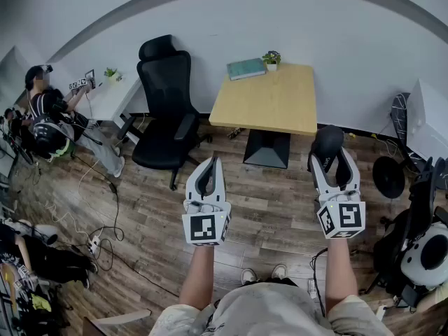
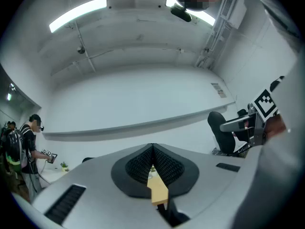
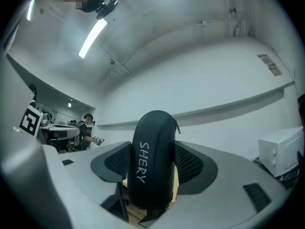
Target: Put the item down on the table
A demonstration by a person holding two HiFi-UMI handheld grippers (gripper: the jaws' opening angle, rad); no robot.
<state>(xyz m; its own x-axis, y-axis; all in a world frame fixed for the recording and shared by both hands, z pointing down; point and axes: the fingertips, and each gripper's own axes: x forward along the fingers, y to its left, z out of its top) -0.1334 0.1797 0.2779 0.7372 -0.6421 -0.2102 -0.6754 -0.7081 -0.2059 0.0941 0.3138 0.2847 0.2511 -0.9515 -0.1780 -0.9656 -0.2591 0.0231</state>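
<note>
Right claw (image 1: 329, 159) grasping black case (image 3: 151, 151) | left claw (image 2: 152, 149) clenched | wooden table (image 1: 273, 102) ahead

A black, oblong hard-shell case (image 3: 152, 159) with a zip along its edge and white "SHERY" lettering is standing on end between the 2 jaws of the right gripper (image 1: 328, 161) — pinched at its sides, up in the air. It is hanging just short of the pale wooden square table (image 1: 280, 103) — not touching it.
</note>
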